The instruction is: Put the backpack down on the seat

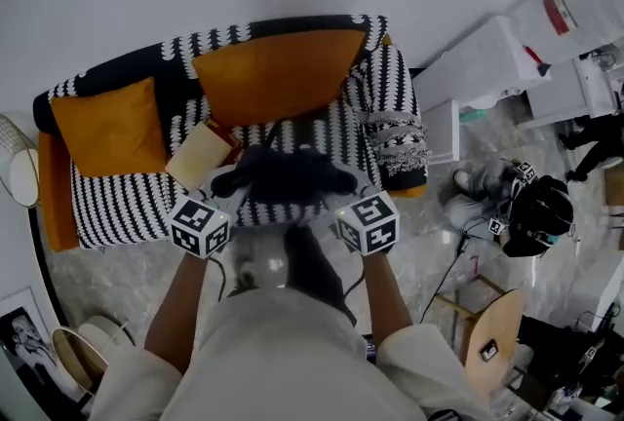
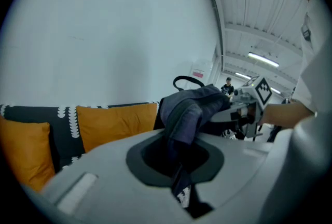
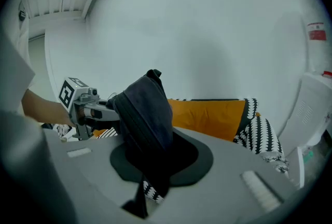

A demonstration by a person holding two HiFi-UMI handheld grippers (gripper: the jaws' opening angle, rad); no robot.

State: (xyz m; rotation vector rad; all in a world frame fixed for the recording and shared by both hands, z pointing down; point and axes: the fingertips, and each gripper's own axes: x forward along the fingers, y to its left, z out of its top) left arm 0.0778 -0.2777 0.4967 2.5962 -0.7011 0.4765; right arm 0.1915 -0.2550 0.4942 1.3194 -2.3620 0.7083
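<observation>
Left gripper (image 2: 179, 166): clenched on a dark fold of the backpack (image 2: 193, 106); the cloth ran straight down between the jaws.
Right gripper (image 3: 150, 166): likewise clamped on backpack cloth, at the opposite side; nothing else sat between its jaws.
Backpack: slung between our two grippers, bunched and sagging in the middle, over the front of the sofa (image 1: 127, 205) seat. From above we could not tell whether its bottom touched the seat; we judged it not yet down.
Seat: striped, with a pale block (image 1: 200, 154) just left of the backpack, a big cushion (image 1: 278, 68) in orange behind it, and a small cushion (image 1: 107, 127) further left.
Beyond: a person (image 1: 522, 210) sat on the floor, well to the right of the sofa.
Risk, grip: each hold was only a pinch of loose cloth. If the load swung, we judged a fold could slide out and the backpack drop lopsided.
Risk, edge: it hung near the seat's front edge. Let go there, it could tip forward onto the floor.
Risk, block: set down too far left, it could land on the pale block and sit tilted.
Risk, release: opening one gripper before the other could drag the backpack sideways.
</observation>
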